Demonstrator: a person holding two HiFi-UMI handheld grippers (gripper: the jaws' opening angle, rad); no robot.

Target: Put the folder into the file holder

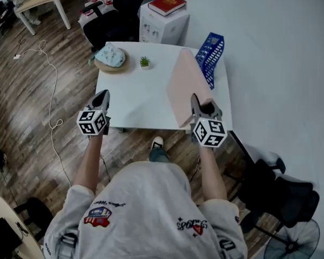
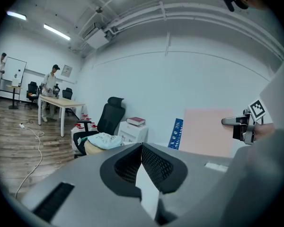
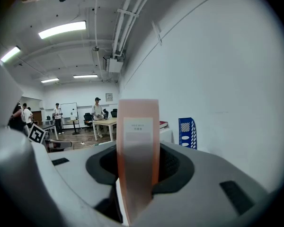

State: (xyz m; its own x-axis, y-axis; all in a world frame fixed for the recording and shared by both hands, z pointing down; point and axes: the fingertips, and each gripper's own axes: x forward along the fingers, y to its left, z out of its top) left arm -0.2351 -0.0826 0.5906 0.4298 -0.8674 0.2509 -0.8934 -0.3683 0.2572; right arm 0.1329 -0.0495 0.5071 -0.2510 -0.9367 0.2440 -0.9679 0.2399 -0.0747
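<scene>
Right now the pink folder (image 1: 183,88) is out of the file holder (image 1: 210,55) and held over the right side of the white desk (image 1: 135,101). The right gripper (image 1: 202,104) has its jaws closed on the folder's near end. In the right gripper view the folder (image 3: 138,145) stands upright between the jaws of that gripper (image 3: 138,161), with its narrow labelled edge facing the camera. From the head view the folder runs away from the person, leaning a little, and its far end comes close to the blue file holder at the far right corner of the desk. Whether the two touch, or whether the folder's lower edge rests on the desk, I cannot tell.

The left gripper (image 1: 101,97) is over the near left part of the desk, well apart from the folder. In its own view the jaws (image 2: 142,148) meet at the tips with nothing between them. That view also shows the folder's flat pink face (image 2: 208,131) just right of the file holder (image 2: 175,132).

Toward the far left of the desk sit a small green plant (image 1: 144,62) and a round tray with a pale blue cloth bundle (image 1: 110,55). Beyond the desk are a black chair (image 1: 116,15) and a white box (image 1: 162,26) with a red book (image 1: 167,4) on top.
</scene>
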